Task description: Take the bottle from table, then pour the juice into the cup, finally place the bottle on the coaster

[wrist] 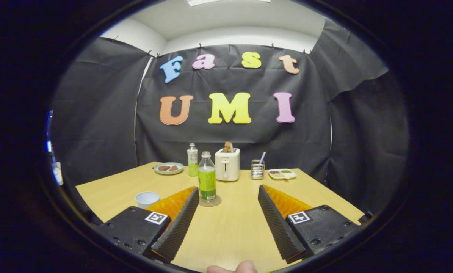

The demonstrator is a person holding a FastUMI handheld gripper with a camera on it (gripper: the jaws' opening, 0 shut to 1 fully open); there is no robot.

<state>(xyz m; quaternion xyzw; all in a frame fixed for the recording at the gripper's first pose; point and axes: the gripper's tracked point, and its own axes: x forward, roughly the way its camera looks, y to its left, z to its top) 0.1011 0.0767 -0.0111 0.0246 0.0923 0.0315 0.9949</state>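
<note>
As seen along the gripper [226, 212], fingers spread wide apart and clamped on nothing. Wooden bench [234, 227] carrying all items; juice bottle [207, 177] upright on the coaster [210, 201], just ahead of the left finger, apparently already set down; cup [147, 198] left, beside the finger.

bottle [207, 177] upright on coaster [210, 201], just ahead of gripper's [228, 191] wide-apart jaws.
</note>
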